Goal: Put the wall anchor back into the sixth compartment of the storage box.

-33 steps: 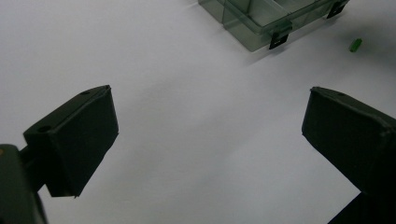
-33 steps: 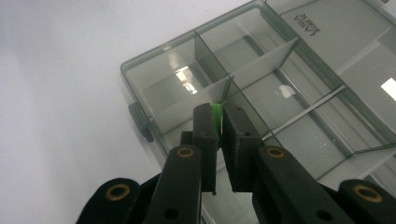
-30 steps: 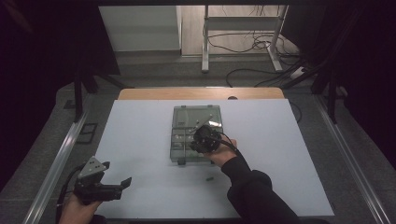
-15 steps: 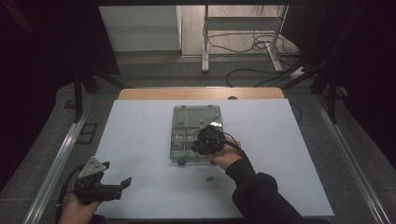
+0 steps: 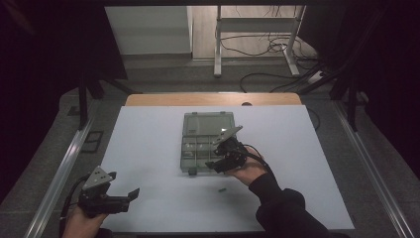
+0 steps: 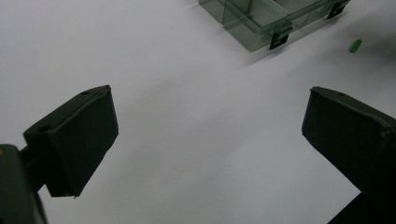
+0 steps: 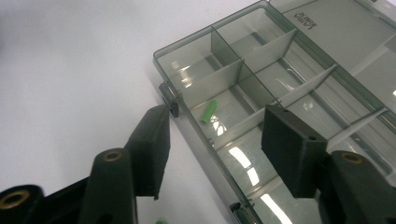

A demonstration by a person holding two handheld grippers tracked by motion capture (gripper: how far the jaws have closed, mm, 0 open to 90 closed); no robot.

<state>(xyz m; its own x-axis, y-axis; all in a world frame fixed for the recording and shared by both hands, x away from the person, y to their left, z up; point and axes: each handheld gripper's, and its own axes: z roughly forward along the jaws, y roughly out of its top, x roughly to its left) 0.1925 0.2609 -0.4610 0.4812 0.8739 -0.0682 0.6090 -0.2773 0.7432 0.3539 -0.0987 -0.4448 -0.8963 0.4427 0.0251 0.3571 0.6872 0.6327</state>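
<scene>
Sorting small green pegs into the compartment box [image 5: 200,144] — one peg [image 7: 209,112] is already dropped in, right gripper [image 7: 215,140] jaws just opened and empty; a second peg [image 5: 222,189] is left near the tabletop's front edge, left gripper [image 5: 130,197] spread wide, idle.

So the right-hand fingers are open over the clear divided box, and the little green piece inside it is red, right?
Not quite: the small piece lying in one compartment of the clear box is green, not red, as the right gripper view shows. The rest holds: the right gripper has just been opening, and nothing sits between its fingers.
</scene>
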